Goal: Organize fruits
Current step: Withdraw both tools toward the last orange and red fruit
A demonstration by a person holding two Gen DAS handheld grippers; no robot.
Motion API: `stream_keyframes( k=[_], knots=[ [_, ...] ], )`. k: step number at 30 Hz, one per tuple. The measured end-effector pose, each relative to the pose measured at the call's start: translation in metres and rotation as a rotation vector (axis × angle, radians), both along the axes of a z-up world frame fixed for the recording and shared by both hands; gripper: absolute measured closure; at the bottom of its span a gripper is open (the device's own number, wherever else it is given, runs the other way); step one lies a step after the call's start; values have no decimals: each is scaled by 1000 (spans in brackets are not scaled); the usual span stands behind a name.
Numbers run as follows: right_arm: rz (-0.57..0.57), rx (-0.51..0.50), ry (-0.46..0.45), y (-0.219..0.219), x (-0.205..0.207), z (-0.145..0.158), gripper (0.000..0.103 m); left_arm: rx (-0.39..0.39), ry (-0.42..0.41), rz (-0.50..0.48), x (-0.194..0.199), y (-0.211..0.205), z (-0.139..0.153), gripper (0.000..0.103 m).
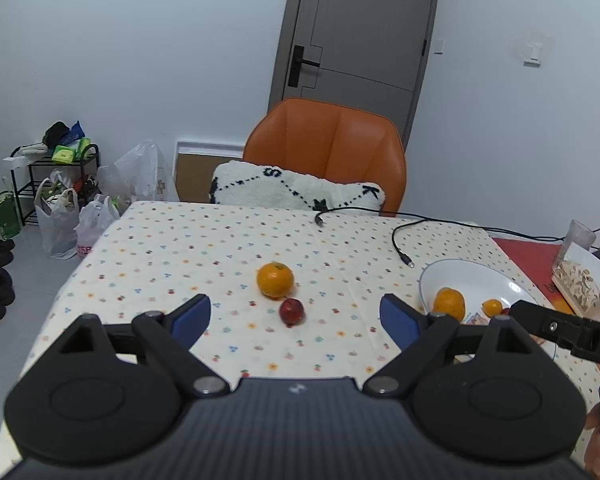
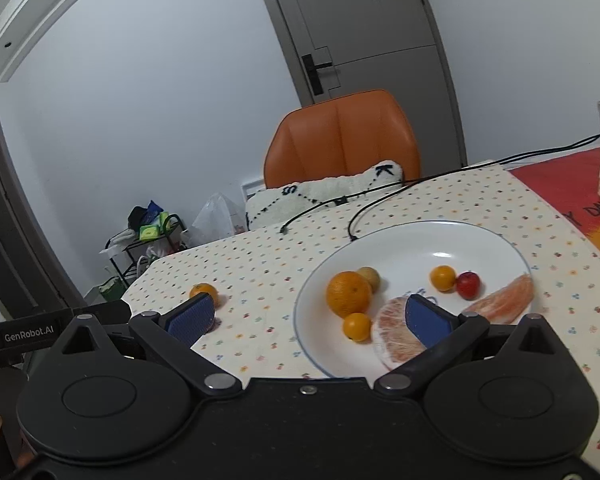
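An orange (image 1: 275, 279) and a small red fruit (image 1: 291, 311) sit touching on the dotted tabletop (image 1: 180, 248), left of the white plate (image 2: 480, 240) holding more fruit. The left tool (image 1: 295, 317) and right tool (image 2: 310, 318) both hang wide open, empty.

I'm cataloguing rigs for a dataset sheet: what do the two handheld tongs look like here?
Both match: the left tongs and right tongs have matte black plastic bodies with two round pivot discs, silver pins, angular black linkages and textured blue pads. The left body is ribbed. White "GenRobot.AI" lettering marks the left unit's side, seen from the right camera. No cables or sleeves show.
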State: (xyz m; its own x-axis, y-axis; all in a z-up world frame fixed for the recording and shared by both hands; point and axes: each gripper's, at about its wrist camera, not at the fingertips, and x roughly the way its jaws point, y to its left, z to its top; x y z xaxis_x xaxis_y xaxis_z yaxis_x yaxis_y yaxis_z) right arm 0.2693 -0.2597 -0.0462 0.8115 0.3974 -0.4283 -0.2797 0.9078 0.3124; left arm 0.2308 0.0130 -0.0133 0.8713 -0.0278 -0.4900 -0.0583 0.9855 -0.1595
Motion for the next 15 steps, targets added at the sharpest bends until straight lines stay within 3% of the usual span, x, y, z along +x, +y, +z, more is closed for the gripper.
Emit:
stream_keyframes(
  k=[15],
  knots=[
    [55,-2,3,29,5,-1,0,-9,-10,21,-6,29,1,13]
  ],
)
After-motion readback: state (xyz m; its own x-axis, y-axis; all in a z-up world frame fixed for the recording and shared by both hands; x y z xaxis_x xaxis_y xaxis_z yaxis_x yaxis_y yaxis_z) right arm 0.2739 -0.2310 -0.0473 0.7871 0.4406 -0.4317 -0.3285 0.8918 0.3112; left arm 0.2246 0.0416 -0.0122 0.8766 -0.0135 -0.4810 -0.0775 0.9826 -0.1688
